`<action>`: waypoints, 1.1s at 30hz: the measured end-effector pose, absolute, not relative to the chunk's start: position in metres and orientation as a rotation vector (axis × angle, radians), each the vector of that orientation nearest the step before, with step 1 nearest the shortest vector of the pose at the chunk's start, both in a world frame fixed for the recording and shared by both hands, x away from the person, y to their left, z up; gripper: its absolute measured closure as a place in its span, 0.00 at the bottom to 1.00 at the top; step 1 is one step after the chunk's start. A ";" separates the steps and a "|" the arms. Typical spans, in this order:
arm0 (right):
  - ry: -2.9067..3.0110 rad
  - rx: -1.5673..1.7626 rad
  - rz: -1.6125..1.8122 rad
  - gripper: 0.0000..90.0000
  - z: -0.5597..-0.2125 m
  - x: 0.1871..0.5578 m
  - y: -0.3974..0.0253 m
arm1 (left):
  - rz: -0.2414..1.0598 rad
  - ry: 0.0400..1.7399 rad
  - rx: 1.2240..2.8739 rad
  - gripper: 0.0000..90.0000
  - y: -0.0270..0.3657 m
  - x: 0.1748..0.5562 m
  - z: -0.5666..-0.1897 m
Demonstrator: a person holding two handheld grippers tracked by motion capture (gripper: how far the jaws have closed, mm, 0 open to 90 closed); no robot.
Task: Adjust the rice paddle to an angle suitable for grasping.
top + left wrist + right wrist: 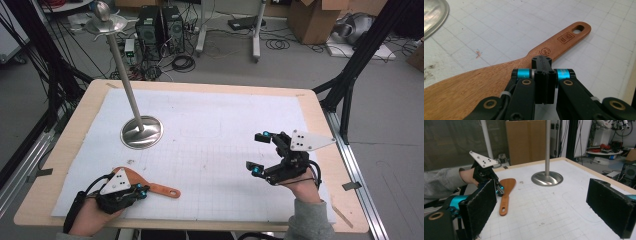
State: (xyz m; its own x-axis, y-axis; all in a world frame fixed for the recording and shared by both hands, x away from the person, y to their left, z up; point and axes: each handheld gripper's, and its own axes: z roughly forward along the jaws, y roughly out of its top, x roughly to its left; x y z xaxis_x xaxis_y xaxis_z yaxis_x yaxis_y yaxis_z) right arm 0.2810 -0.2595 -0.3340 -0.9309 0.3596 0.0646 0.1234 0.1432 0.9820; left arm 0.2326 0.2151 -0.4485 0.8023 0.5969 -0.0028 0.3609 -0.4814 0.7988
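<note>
hovering closed over a wooden spatula (506,72) on the tabletop (210,145), the left tool (142,191) must open to grasp, while the right tool (260,152) waits open.

table (60,155) | white grid mat (215,125) | on mat: wooden spatula (160,189), steel stand base (142,132)

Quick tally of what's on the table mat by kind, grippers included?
Wooden spatula: 1
Metal stand, round base with pole: 1
Handheld grippers: 2, the left gripper with jaws together over the spatula, the right gripper open above the mat
Total: 4
</note>
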 end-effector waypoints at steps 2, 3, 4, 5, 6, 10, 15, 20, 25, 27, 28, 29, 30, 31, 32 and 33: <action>2.225 0.477 1.878 0.09 -0.334 0.280 -0.260 | 0.351 0.709 2.125 0.99 0.213 0.235 -0.448; 2.226 0.479 1.879 0.09 -0.334 0.280 -0.260 | 0.354 0.711 2.126 0.99 0.213 0.236 -0.448; 2.226 0.477 1.877 0.09 -0.335 0.279 -0.260 | 0.356 0.709 2.125 0.99 0.212 0.237 -0.448; 2.227 0.478 1.874 0.09 -0.335 0.279 -0.260 | 0.355 0.706 2.127 0.99 0.211 0.238 -0.448; 2.236 0.491 1.869 0.09 -0.335 0.278 -0.261 | 0.358 0.709 2.124 0.99 0.210 0.240 -0.448; 2.238 0.489 1.862 0.09 -0.336 0.277 -0.262 | 0.371 0.717 2.134 0.99 0.206 0.245 -0.448; 2.231 0.496 1.859 0.09 -0.337 0.275 -0.265 | 0.389 0.732 2.140 0.99 0.201 0.253 -0.447; 2.225 0.509 1.860 0.09 -0.337 0.273 -0.269 | 0.393 0.751 2.136 0.99 0.199 0.259 -0.447; 2.224 0.518 1.845 0.09 -0.338 0.272 -0.271 | 0.397 0.760 2.135 0.99 0.199 0.264 -0.447; 2.229 0.521 1.839 0.09 -0.338 0.272 -0.271 | 0.397 0.770 2.132 0.99 0.200 0.266 -0.447; 2.227 0.525 1.837 0.09 -0.338 0.272 -0.271 | 0.400 0.772 2.135 0.99 0.200 0.267 -0.446; 2.225 0.521 1.837 0.09 -0.338 0.272 -0.271 | 0.401 0.776 2.136 0.99 0.201 0.268 -0.446; 2.225 0.527 1.836 0.09 -0.338 0.272 -0.271 | 0.402 0.779 2.134 0.99 0.201 0.269 -0.446; 2.223 0.525 1.837 0.09 -0.338 0.272 -0.271 | 0.404 0.779 2.136 0.99 0.201 0.271 -0.446; 2.226 0.527 1.837 0.09 -0.338 0.272 -0.271 | 0.404 0.785 2.134 0.99 0.201 0.272 -0.446; 2.230 0.527 1.837 0.09 -0.338 0.272 -0.271 | 0.403 0.784 2.138 0.99 0.201 0.273 -0.446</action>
